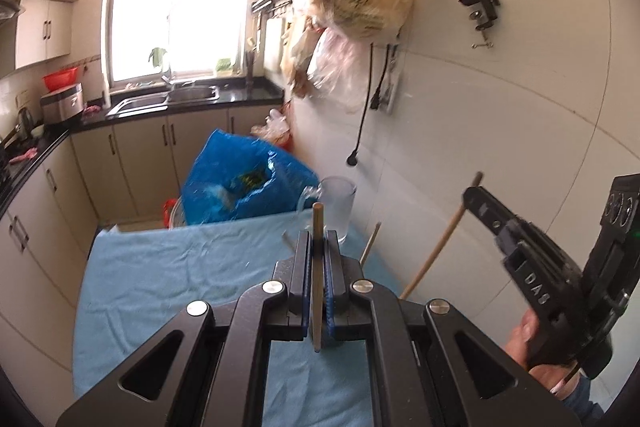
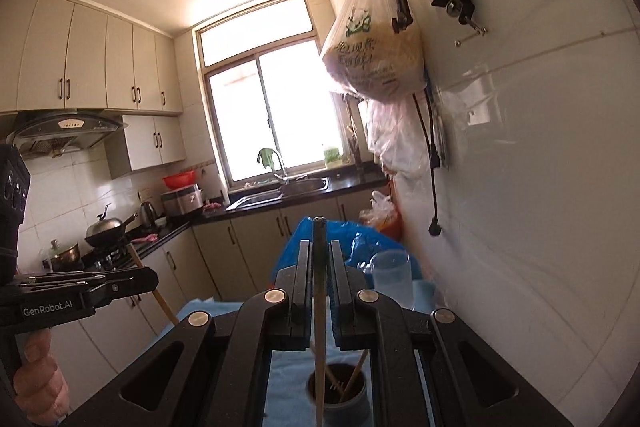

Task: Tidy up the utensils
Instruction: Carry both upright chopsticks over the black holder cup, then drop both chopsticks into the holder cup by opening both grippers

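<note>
My left gripper [image 1: 317,247] is shut on a wooden chopstick [image 1: 317,227] and holds it upright above the blue cloth [image 1: 180,279]. My right gripper [image 2: 319,255] is shut on another wooden chopstick [image 2: 319,307], held upright with its lower end over a dark round holder [image 2: 340,399] that has several chopsticks in it. In the left wrist view the right gripper [image 1: 480,199] shows at the right with its chopstick [image 1: 436,247] slanting down. In the right wrist view the left gripper [image 2: 132,279] shows at the left with its chopstick [image 2: 160,299].
A frosted glass mug [image 1: 338,207] stands at the table's far edge by the white tiled wall [image 1: 500,131]; it also shows in the right wrist view [image 2: 390,279]. A blue plastic bag [image 1: 240,183] sits behind the table. Bags [image 1: 360,3] hang on the wall above.
</note>
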